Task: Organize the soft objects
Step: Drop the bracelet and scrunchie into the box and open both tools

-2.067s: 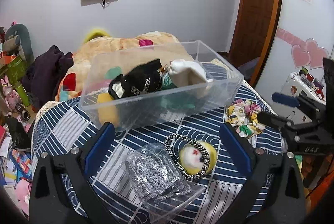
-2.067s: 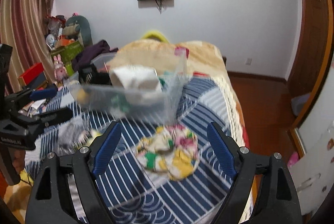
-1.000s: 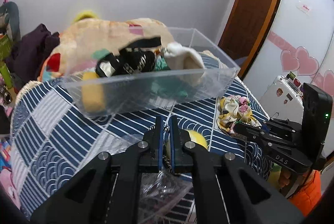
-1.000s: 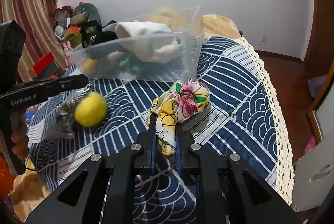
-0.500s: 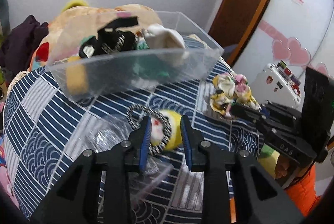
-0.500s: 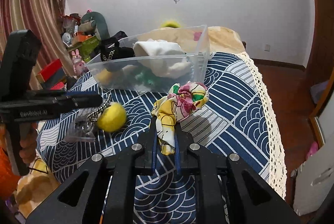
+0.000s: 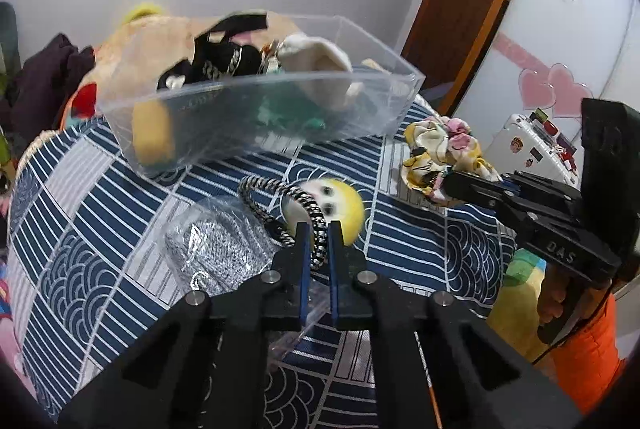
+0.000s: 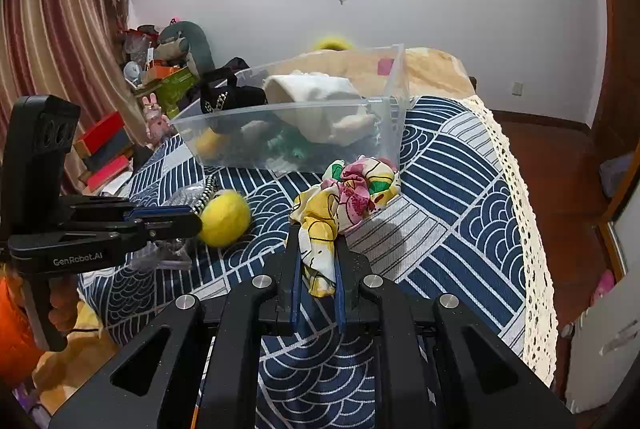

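Left tongs (image 7: 319, 233): clamped on the black-and-white braided cord loop (image 7: 280, 207), beside the yellow plush ball (image 7: 340, 209) on the bed.
Cord: light, limp; grip mid-strand.
Right tongs (image 8: 316, 253): pinching the floral yellow-pink fabric scarf (image 8: 344, 195), just before the clear plastic bin (image 8: 292, 133).
Scarf: soft, slippery; likely trails.

Open bedspread (image 8: 460, 197) right of the floral cloth (image 8: 352, 193); clear bin (image 8: 304, 133) blocks behind.

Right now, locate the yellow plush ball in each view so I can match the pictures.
Left wrist: yellow plush ball at centre, just beyond the fingertips, face showing.
Right wrist: ball left of centre, beside the other gripper's tips.
Shared landmark: clear bin behind it in both.
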{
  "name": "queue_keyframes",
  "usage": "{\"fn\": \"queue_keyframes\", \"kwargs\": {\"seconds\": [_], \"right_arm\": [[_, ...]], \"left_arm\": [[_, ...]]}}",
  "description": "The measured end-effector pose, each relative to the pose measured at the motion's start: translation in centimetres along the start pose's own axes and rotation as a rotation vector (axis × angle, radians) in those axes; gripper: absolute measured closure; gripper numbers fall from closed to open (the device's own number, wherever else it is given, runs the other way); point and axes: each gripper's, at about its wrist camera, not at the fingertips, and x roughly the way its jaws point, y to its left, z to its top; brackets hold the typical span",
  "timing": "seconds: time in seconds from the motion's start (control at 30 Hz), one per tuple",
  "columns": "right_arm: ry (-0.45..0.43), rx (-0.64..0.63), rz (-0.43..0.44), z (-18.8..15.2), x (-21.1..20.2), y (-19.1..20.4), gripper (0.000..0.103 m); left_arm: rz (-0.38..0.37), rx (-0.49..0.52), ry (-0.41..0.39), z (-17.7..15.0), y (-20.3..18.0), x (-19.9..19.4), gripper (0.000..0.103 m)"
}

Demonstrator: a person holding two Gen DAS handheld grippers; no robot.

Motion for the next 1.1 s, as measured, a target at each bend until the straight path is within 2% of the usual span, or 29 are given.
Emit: {"fn": "queue_keyframes", "kwargs": {"seconds": [0.2,0.53,0.7,0.87,1.1], "right_arm": [[-0.034,0.006,0.006,0.9,-0.7,0.2,0.091],[-0.147,-0.037,0.032,4.9,-1.6,2.2,0.091],[-0.201,-0.048,0.056,7.5,-1.2,2.9,0.091],[-0.197,-0.079,0.077,10.0,1.3,4.2,0.091],[-0.084,-0.101,0.086,10.7,6.1,4.9,0.091]], "left_arm": [[0.019,0.028,-0.053,0.5,-0.5,-2.1,0.097],[0.054,0.008,-0.237,4.7,0.6,-6.8,0.097],[0.090,0.028,-0.315,6.8,1.4,-7.8,0.097],[0.093,-0.030,-0.294,8.7,3.9,-5.6,0.097],[0.118,-0.121,-0.201,9.8,7.6,-0.6,0.097]]}}
